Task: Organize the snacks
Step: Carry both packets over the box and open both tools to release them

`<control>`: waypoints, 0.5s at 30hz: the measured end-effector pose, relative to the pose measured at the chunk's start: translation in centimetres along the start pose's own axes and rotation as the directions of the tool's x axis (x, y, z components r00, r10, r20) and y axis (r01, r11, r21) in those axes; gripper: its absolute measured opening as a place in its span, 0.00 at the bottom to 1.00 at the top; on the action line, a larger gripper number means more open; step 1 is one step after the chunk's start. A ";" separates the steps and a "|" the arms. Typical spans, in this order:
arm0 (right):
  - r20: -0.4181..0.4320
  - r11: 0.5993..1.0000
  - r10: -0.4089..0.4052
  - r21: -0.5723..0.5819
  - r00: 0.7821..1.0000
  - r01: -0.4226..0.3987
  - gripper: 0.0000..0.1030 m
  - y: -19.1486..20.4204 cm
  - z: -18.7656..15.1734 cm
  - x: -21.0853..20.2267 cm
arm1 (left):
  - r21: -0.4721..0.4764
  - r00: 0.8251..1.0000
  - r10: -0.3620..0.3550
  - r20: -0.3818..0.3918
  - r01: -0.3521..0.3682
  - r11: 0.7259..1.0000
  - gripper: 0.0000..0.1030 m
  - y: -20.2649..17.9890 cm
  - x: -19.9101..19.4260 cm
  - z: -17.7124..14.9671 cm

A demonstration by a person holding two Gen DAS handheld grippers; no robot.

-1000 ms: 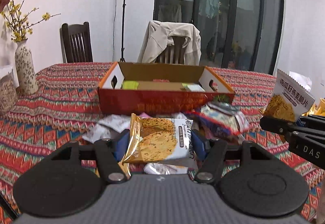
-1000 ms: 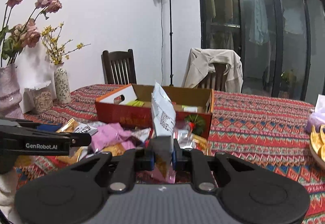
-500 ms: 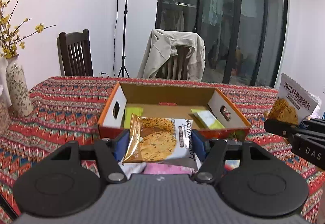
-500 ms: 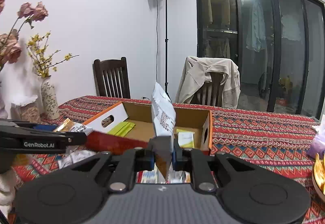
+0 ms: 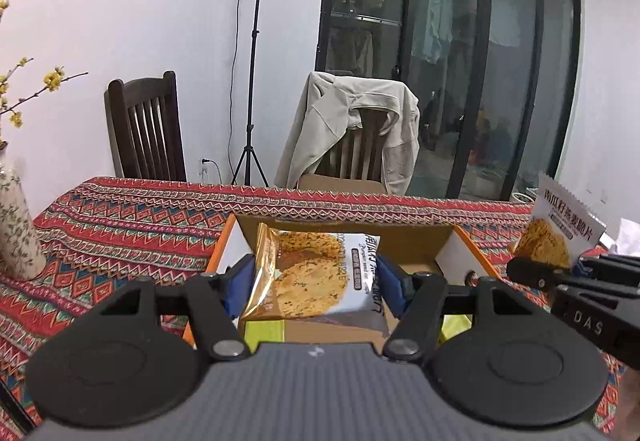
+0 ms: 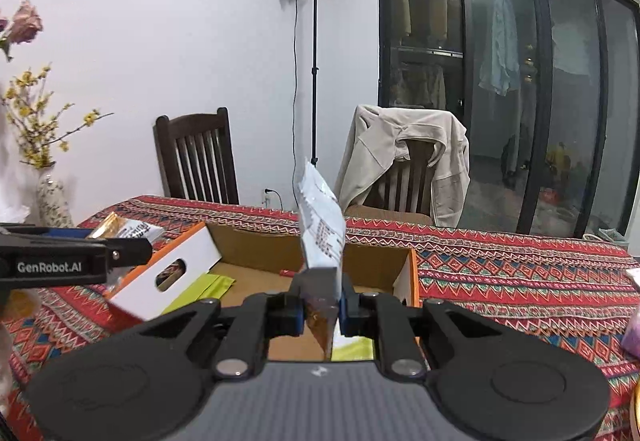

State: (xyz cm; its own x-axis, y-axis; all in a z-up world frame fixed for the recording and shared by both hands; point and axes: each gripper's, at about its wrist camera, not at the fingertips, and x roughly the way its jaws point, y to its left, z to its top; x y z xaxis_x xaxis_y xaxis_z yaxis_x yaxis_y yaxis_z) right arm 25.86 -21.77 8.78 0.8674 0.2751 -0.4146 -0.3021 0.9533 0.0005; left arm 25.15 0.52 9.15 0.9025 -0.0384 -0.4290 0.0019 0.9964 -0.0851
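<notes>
My left gripper (image 5: 314,283) is shut on a gold-and-white cracker packet (image 5: 316,275), held flat above the open cardboard box (image 5: 460,245). My right gripper (image 6: 322,311) is shut on a white cracker packet (image 6: 322,237), held edge-on and upright over the box (image 6: 256,253). In the left wrist view the right gripper (image 5: 560,273) with its packet (image 5: 560,233) shows at the right edge. In the right wrist view the left gripper (image 6: 80,257) shows at the left. Yellow-green packets (image 6: 200,289) lie in the box.
The box stands on a table with a red patterned cloth (image 5: 120,225). A vase (image 5: 16,237) stands at the left. Two chairs (image 5: 146,129) stand behind the table, one draped with a beige jacket (image 5: 356,129). A light stand (image 5: 250,81) is by the wall.
Both grippers have risen and moved forward with their packets, from the loose snack pile in front of the box to above the box's opening.
</notes>
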 end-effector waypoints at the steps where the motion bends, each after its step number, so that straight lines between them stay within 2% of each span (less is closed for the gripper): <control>1: -0.005 1.000 0.000 0.002 1.000 0.000 0.14 -0.1 0.2 0.7 | -0.004 1.000 0.001 -0.002 -0.001 1.000 0.63 0.0 0.6 0.2; 8: -0.034 1.000 -0.018 0.022 0.999 0.019 0.14 -0.9 0.9 5.0 | -0.042 0.999 0.032 -0.031 -0.033 0.999 0.63 1.0 5.1 0.2; 15: -0.088 0.999 -0.024 0.021 0.996 0.026 0.14 -1.6 -0.1 7.2 | -0.043 0.996 0.056 -0.070 -0.059 0.997 0.63 2.0 7.2 -1.3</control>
State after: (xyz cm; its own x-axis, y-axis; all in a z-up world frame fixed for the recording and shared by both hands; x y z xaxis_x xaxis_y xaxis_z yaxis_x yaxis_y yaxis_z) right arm 32.48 -21.33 5.67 0.8361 0.2403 -0.4931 -0.2714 0.9624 0.0087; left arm 31.08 2.11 4.77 0.8690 0.0118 -0.4948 -0.0696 0.9927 -0.0987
